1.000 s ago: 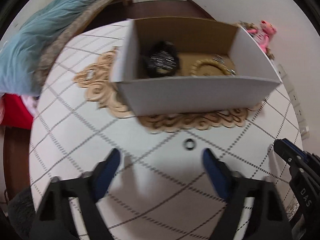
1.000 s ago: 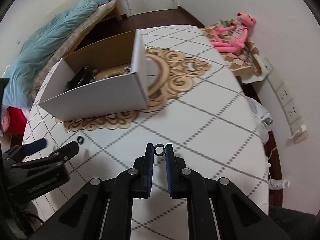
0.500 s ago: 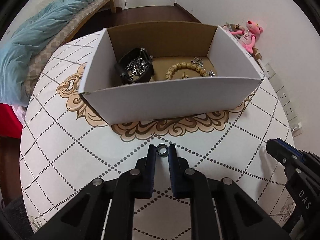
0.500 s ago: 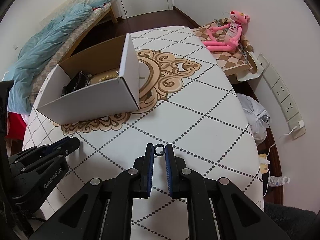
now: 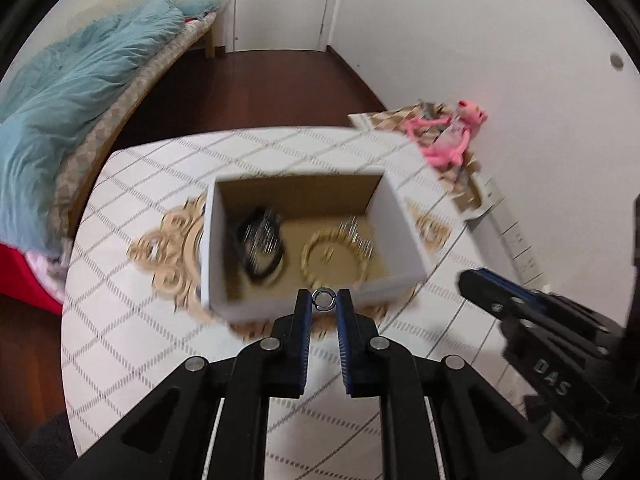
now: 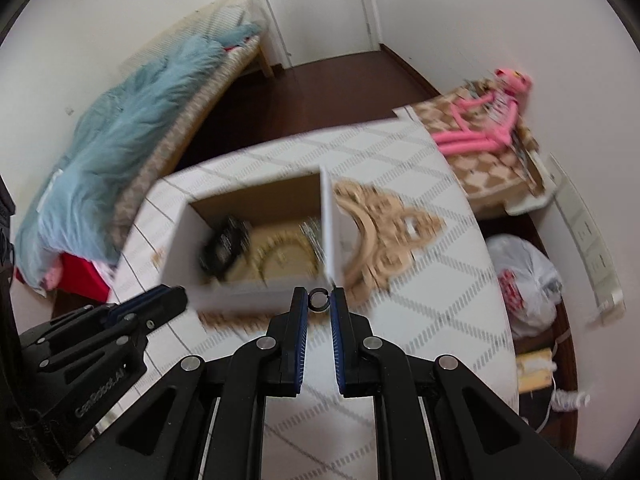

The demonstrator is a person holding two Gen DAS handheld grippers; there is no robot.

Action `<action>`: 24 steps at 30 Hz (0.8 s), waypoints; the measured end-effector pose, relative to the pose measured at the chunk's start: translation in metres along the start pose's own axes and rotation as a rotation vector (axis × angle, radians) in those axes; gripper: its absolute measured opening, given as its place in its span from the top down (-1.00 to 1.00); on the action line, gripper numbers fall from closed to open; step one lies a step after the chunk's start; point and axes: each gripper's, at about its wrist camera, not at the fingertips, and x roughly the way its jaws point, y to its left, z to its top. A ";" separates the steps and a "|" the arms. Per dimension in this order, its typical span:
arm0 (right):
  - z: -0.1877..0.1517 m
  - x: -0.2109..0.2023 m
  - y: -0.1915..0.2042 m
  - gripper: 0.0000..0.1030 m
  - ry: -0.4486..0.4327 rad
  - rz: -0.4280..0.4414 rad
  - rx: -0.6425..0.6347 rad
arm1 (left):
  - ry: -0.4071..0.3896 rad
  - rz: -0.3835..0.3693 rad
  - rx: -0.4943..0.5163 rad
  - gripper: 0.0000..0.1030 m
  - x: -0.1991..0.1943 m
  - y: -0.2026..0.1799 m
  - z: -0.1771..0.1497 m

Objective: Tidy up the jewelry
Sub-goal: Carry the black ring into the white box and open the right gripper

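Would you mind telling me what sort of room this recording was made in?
Most likely a bedroom in a home: a bed with a rumpled blue quilt along the wall, a pink plush toy on a side stand, and a door beyond the dark wooden floor.

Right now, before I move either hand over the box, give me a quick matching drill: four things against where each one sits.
Things:
1. silver ring
2. dark ring
3. beaded bracelet
4. pink plush toy

Places:
A. on the checkered stand beyond the table
B. clamped in the right gripper
C. lying inside the box
D. clamped in the left gripper

Pairs: 1-D, 2-B, 3-C, 4-A
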 end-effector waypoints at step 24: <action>0.095 0.073 0.001 -0.15 0.206 0.024 -0.035 | 0.133 0.155 -0.081 -0.91 0.046 0.053 0.074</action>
